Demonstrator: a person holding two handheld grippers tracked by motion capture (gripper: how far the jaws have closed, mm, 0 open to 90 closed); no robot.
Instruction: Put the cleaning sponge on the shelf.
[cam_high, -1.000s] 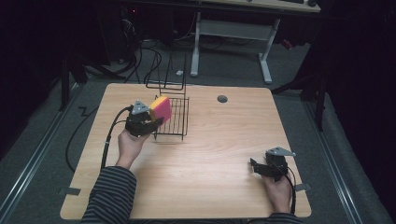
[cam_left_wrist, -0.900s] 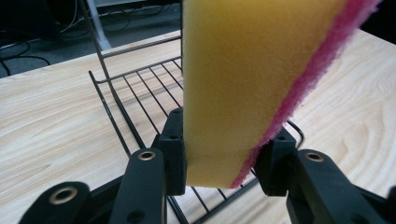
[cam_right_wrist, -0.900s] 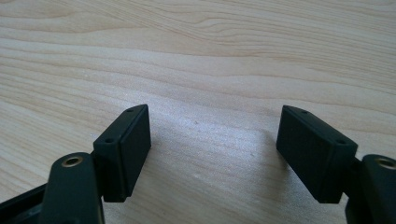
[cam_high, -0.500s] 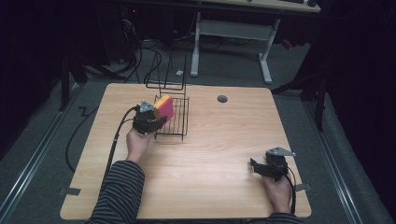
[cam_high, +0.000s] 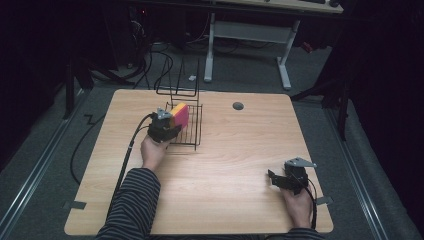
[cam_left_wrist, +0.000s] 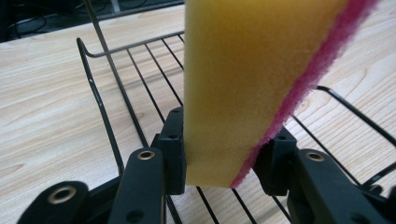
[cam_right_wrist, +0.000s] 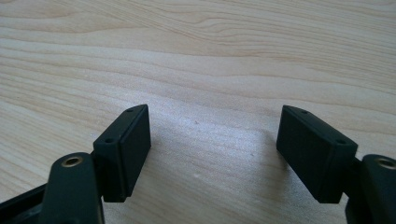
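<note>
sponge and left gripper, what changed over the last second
The left gripper carried the sponge lower, down into the wire rack, its jaws clamped on it throughout. The rack, the right gripper with open jaws and the table stayed put.

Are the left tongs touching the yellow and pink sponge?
Touching. In the left gripper view, both black pads of the left tongs press against the sponge.

A light wooden desk (cam_high: 220, 190) with a round grommet hole (cam_high: 238, 106) far right of centre; beyond it, grey floor, tangled cables (cam_high: 165, 60) and a white desk frame (cam_high: 247, 37)
</note>
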